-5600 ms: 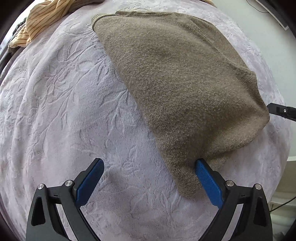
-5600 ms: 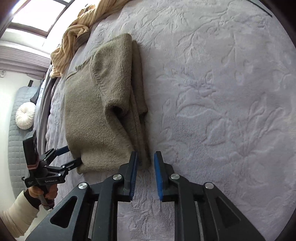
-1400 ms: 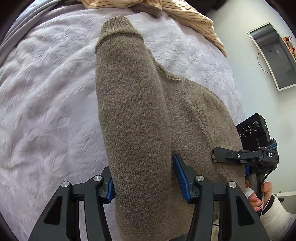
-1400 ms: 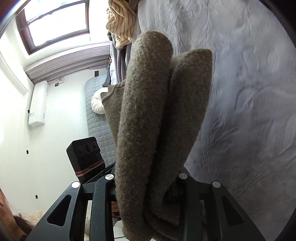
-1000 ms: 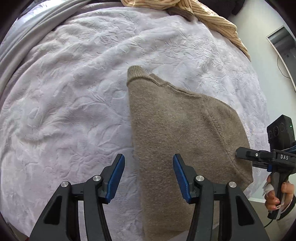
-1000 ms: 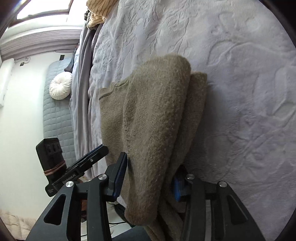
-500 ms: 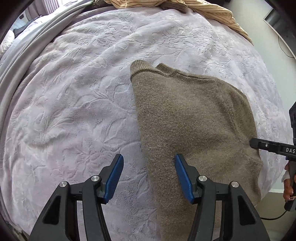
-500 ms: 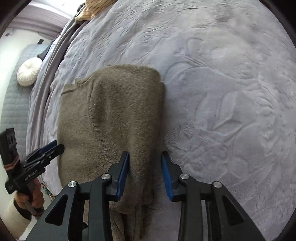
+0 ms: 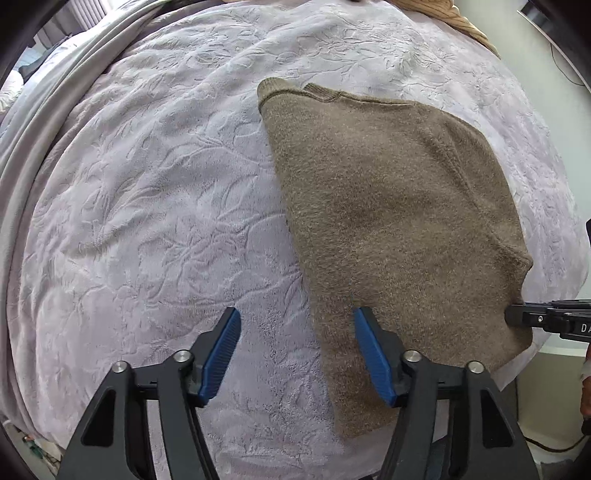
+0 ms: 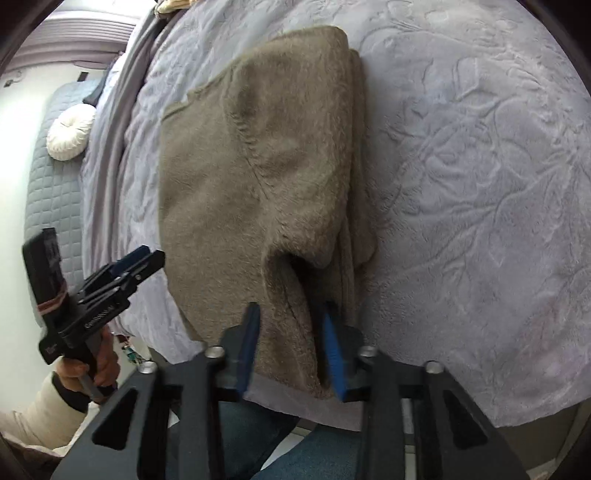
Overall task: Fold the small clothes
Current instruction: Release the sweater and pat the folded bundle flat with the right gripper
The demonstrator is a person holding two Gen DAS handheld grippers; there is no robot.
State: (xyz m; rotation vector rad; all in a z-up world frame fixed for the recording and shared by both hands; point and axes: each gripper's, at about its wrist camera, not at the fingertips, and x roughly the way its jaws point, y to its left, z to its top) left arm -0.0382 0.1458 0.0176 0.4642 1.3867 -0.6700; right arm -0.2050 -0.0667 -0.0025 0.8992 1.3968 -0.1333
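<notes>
One sweater (image 9: 388, 206) is all the left wrist view shows being worked on: it lies flat on the bedspread (image 9: 147, 203), ahead and to the right of the left gripper (image 9: 295, 314), folded narrow with the collar at its far end. That gripper's jaws are opening and grasp nothing; the sweater's near left edge runs between them, and the right pad hangs over the knit without pressing it. The right gripper (image 9: 515, 316) shows only as a tip at the sweater's right edge. One striped garment (image 9: 443, 18) lies at the far rim, well apart from both tools. In the right wrist view there is again one sweater, reaching ahead from the right gripper (image 10: 290, 314), with a sleeve layer doubled over on top and a loose pocket gaping just ahead of the pads. These jaws are closing with the near hem ridge between them; I see no firm pinch yet. One hand (image 10: 92, 369) holds the left gripper off to the left, beyond it one round cushion (image 10: 70, 136). As I judge it, the lengthwise folding is done; a crosswise fold, and perhaps the striped piece, remain.
</notes>
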